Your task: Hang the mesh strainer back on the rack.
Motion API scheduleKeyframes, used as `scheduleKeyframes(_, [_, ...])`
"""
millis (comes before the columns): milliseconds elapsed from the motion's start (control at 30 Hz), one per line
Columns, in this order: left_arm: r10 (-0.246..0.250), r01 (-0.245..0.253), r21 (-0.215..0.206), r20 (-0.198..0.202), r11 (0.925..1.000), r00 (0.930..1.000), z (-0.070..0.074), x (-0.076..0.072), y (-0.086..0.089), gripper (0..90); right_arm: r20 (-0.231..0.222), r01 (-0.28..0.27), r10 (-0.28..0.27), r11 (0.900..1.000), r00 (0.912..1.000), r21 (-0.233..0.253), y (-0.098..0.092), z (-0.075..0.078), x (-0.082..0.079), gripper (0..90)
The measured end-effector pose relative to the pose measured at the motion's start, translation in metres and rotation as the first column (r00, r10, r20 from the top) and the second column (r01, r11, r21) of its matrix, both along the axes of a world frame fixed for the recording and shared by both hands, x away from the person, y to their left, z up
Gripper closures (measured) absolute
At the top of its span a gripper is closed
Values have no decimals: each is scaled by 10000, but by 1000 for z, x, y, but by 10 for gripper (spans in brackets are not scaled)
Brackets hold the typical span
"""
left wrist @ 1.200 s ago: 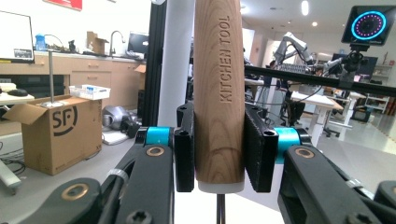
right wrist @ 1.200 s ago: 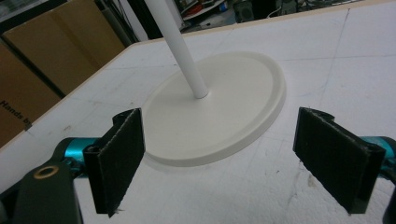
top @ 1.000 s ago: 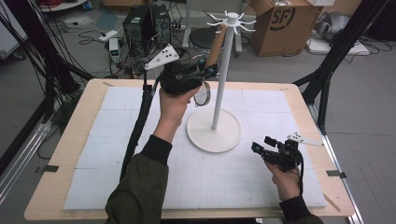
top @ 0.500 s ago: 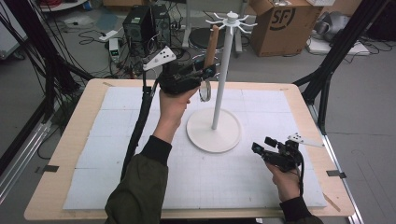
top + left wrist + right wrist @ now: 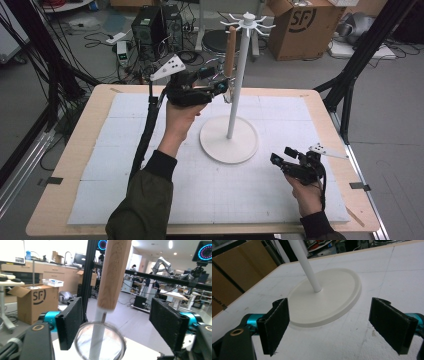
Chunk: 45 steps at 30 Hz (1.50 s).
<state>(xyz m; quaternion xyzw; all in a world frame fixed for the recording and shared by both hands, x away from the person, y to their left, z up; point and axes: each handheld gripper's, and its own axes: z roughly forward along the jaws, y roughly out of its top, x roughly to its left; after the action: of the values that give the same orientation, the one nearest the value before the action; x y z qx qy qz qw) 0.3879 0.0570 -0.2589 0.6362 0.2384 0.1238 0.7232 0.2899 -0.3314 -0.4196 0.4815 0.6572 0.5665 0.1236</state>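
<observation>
Shifted since the earlier frames: strainer (image 5: 229, 55) now upright against the top of the stand (image 5: 236, 80), where a second ago it leaned away from the pole; left gripper (image 5: 220, 89) raised a little with it.

Item 1, strainer: wooden handle, round wire-mesh bowl at the lower end. It hangs from, or sits just under, one of the short arms at the stand's crown; which, cannot be told. Handle runs just beside the pole. In the left gripper view the handle (image 5: 113, 275) rises between the jaws, and the mesh bowl (image 5: 100, 342) sits low between them, nearer the jaw at the left of that view, with the pole seen through it.

Item 2, left gripper: held high over the back of the worktop (image 5: 100, 150), jaws apart, either side of the mesh bowl, neither pad plainly pressing it.

Item 3, right gripper (image 5: 278, 161): low over the near right part of the worktop, well apart from the strainer. Jaws spread wide, nothing between them; they face the stand's round white base (image 5: 329, 302).
</observation>
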Motion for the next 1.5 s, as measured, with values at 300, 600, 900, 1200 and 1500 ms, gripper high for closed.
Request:
scheduleKeyframes(300, [485, -481, 351, -110, 9982, 9988, -27, -23, 35, 217, 215, 55, -52, 9999, 9998, -151, 4, 4, -6, 158])
scheduleKeyframes(600, [769, -771, 251, 89, 9967, 9970, -37, -45, 62, 189, 238, 138, -130, 9993, 9996, -337, 8, 3, -6, 158])
scheduleKeyframes(900, [769, -759, 576, -155, 9955, 9969, -56, -56, 68, 192, 287, 138, -126, 9991, 9995, -407, 12, 2, -6, 157])
scheduleKeyframes(1200, [1024, -1014, 1170, -22, 9879, 9947, -81, -72, 79, 198, 426, 106, -92, 9994, 9990, -340, 14, 3, -6, 149])
scheduleKeyframes(1500, [1270, -1226, 1434, -219, 9820, 9917, -104, -86, 94, 198, 860, 71, -27, 9987, 9963, -509, 17, 5, -8, 149])
